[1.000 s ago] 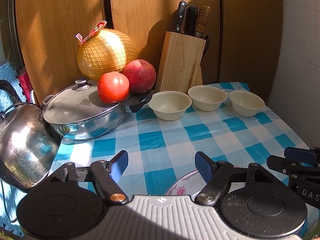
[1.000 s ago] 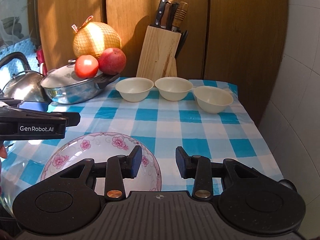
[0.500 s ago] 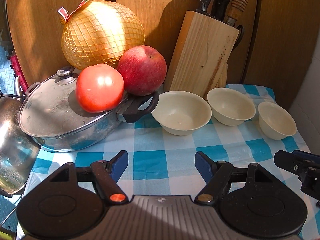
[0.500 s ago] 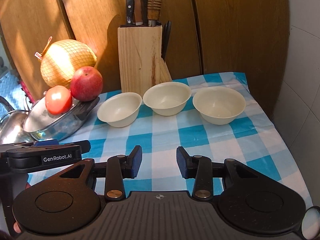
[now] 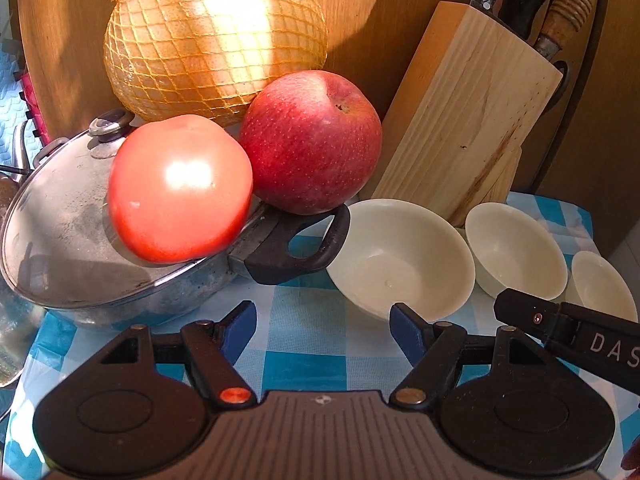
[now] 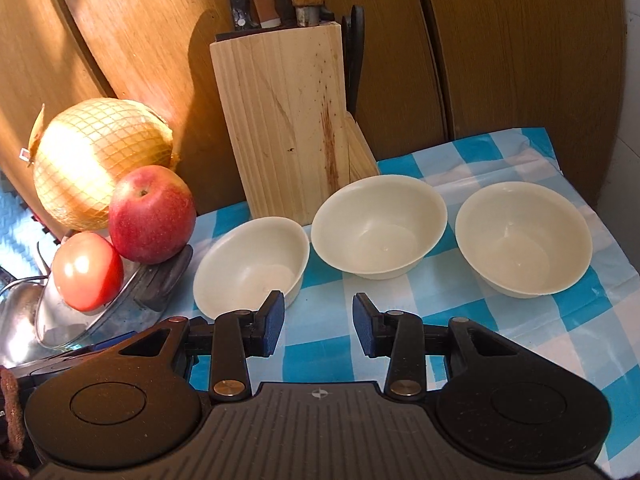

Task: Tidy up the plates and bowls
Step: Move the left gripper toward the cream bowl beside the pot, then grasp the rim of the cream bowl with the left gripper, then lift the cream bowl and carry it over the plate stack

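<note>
Three cream bowls stand in a row on the blue-checked cloth: the left bowl (image 6: 252, 264), the middle bowl (image 6: 378, 232) and the right bowl (image 6: 522, 238). They also show in the left wrist view, the left bowl (image 5: 400, 258), the middle bowl (image 5: 516, 252) and the right bowl (image 5: 604, 284). My right gripper (image 6: 319, 328) is open and empty, just in front of the left and middle bowls. My left gripper (image 5: 323, 330) is open and empty, in front of the pot handle and the left bowl. No plate is in view.
A steel pot with a lid (image 5: 72, 240) stands at the left, with a tomato (image 5: 180, 188) and an apple (image 5: 312, 140) resting on it and a netted pomelo (image 5: 212, 36) behind. A wooden knife block (image 6: 284, 128) stands behind the bowls. A kettle (image 6: 16, 316) is far left.
Both grippers have moved forward toward the bowls and the pot. The flowered plate seen one second ago has dropped out of view. Both grippers stayed open.
</note>
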`<action>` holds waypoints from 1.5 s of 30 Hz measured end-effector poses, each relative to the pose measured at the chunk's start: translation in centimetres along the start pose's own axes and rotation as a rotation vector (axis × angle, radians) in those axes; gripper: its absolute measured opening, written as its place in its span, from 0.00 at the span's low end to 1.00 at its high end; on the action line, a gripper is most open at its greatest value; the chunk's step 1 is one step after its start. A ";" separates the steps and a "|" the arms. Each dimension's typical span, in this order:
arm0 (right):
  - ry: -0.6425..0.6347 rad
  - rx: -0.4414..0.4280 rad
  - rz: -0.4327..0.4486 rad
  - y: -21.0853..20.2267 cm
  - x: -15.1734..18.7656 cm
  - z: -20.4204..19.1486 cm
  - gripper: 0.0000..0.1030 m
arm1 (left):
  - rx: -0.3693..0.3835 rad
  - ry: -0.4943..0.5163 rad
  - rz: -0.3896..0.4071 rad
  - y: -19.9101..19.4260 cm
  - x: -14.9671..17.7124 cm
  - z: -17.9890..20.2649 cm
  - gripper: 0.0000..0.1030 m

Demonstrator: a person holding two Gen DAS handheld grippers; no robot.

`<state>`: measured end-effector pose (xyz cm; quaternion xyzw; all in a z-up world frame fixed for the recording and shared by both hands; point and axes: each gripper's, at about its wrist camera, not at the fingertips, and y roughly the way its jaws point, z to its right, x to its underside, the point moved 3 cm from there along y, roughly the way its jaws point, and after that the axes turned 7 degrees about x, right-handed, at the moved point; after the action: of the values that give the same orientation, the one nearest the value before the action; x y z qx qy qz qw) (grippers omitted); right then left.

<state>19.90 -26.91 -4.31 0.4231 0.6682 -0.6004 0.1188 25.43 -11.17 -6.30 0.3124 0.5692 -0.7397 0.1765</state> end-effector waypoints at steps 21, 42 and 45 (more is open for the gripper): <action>0.149 -0.091 -0.117 7.0 -1.2 -1.2 0.28 | 0.033 -0.085 -0.073 5.2 -0.8 -0.3 0.48; 0.121 -0.100 -0.195 4.7 0.3 -0.9 0.13 | 0.066 0.056 -0.079 0.3 1.1 1.9 0.16; 0.115 -0.098 -0.196 2.7 1.4 -0.5 0.14 | 0.080 0.076 -0.082 -1.1 2.1 2.9 0.15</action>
<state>21.13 -26.09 -6.96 0.3832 0.7406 -0.5503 0.0414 22.40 -13.42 -6.44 0.3235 0.5578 -0.7561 0.1116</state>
